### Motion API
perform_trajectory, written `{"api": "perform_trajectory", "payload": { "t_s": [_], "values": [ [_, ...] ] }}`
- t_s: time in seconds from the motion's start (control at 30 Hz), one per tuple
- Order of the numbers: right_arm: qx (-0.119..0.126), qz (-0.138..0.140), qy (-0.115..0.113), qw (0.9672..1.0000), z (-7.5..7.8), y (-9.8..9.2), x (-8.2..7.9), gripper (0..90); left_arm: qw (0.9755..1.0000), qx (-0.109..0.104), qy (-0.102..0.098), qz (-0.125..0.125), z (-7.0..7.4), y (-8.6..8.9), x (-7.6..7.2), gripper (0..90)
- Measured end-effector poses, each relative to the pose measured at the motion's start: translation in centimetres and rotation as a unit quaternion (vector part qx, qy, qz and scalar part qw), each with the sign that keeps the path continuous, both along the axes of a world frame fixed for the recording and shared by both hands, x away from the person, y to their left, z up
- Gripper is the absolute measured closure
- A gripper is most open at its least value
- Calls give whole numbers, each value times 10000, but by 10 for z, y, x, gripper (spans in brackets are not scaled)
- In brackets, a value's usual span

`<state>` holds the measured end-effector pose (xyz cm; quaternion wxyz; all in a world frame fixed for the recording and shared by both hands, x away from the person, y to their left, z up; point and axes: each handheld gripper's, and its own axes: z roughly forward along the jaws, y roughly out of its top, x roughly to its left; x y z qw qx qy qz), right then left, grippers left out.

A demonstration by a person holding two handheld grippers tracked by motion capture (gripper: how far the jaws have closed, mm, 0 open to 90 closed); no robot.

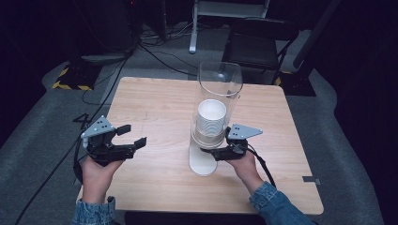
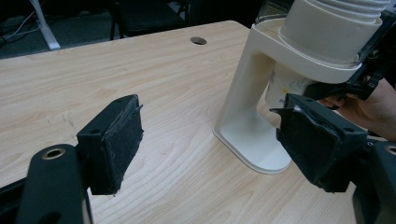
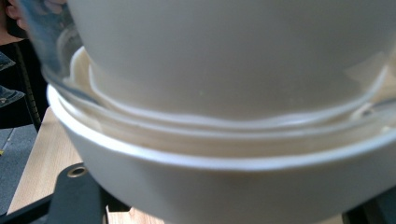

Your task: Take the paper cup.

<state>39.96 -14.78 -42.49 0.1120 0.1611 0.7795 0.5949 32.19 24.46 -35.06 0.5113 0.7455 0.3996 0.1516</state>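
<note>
I am watching one cup dispenser [image 1: 206, 140] standing upright near the middle of the table [image 1: 155, 108], with a clear tube on a white stand and a stack of white paper cups [image 1: 211, 115] sitting inside it. My right claw [image 1: 217, 151] is sitting right against the dispenser's collar, on its right side, reaching in under the tube where the bottom cup [image 2: 285, 88] is poking out. I cannot tell whether its jaws are pressing on that cup. My left claw [image 1: 131, 136] is hovering well apart from the dispenser, off to its left, with jaws gaping wide and gripping nothing. I am counting one dispenser, one stack of cups, two claws.
</note>
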Motion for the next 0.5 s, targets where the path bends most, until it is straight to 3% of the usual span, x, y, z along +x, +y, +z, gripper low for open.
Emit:
{"api": "perform_trajectory", "payload": {
  "t_s": [0.4,0.47,0.5],
  "values": [
    [-88,52,-296,9995,-6,-3,2,302,10000,-18,25,-13,-1,0,-1,222],
    [-245,3,-171,9996,-11,-3,5,311,10000,-27,31,-6,-1,1,0,222],
    [-136,48,75,9999,-15,-4,7,312,10000,-29,33,-4,-1,1,0,222]
  ]
}}
